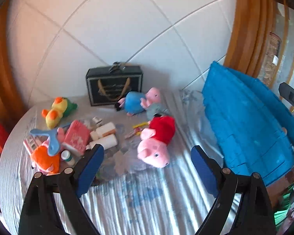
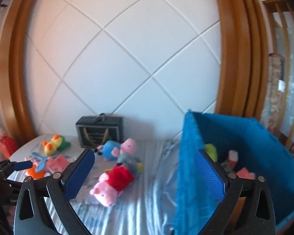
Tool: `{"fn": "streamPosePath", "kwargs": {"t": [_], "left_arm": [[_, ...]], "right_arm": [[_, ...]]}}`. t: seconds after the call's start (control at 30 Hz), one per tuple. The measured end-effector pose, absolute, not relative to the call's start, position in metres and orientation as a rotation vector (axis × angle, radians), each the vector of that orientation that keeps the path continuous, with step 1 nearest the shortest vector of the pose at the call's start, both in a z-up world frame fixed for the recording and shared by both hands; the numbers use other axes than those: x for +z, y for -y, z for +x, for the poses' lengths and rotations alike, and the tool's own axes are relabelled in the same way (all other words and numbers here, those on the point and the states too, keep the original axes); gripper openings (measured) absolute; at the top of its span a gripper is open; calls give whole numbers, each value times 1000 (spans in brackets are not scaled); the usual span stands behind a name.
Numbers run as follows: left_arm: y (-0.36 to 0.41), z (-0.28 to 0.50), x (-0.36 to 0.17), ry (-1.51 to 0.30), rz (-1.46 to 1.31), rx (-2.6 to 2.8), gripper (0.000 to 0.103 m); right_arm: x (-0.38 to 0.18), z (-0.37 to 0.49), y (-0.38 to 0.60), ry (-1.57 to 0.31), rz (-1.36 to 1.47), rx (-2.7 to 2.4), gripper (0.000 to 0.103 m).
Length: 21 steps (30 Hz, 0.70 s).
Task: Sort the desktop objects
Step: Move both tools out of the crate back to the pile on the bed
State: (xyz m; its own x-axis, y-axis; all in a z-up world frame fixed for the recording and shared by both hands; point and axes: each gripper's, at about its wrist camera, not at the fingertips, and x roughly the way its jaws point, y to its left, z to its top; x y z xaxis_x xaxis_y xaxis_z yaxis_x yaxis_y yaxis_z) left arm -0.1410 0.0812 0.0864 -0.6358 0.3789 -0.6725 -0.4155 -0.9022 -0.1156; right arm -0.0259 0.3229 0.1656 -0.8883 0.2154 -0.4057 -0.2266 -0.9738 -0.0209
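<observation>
Surface: a table (image 1: pixel 147 205) under a shiny striped cloth with a faded blue print ran out ahead of both sets of jaws.
Room: a white wall (image 2: pixel 127 58) crossed by diagonal grooves stood behind the table, framed by curved wooden trim (image 2: pixel 235 58).
Left gripper (image 1: pixel 147 154): jaws were spread wide with nothing between them.
Right gripper (image 2: pixel 145 162): jaws were spread wide and empty; its right finger overlapped the blue bin's near wall in the view.
Blue bin (image 2: pixel 245 137): stood right of the left jaws, open-topped, with a few small items inside, too blurred to name.
Red-dressed pig plush (image 1: pixel 156 143): lay just beyond the left jaws' gap, snout toward the camera.
Blue-dressed pig plush (image 1: pixel 137 101): lay farther ahead, touching a grey toy.
Dark gift box (image 1: pixel 113 86): stood upright against the wall, beyond both pigs.
Clutter: white bottles (image 1: pixel 105 135), a red packet (image 1: pixel 76 137), an orange plush (image 1: pixel 47 158) and a blue hanger (image 1: pixel 51 139) crowded beyond the left finger.
Yellow duck plush (image 1: pixel 56 111): lay far left of the jaws.
</observation>
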Motion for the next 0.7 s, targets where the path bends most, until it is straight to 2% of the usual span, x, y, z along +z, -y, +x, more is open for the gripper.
{"fn": "streamPosePath", "kwargs": {"t": [0.37, 0.57, 0.7], "left_arm": [[103, -213, -58, 6, -1419, 2719, 91], [125, -238, -108, 108, -1558, 2624, 91], [120, -256, -129, 108, -1595, 2598, 91]], "right_arm": [[27, -121, -285, -212, -1127, 2765, 103], [-25, -142, -291, -246, -1321, 2650, 103], [-49, -156, -282, -247, -1424, 2623, 103]]}}
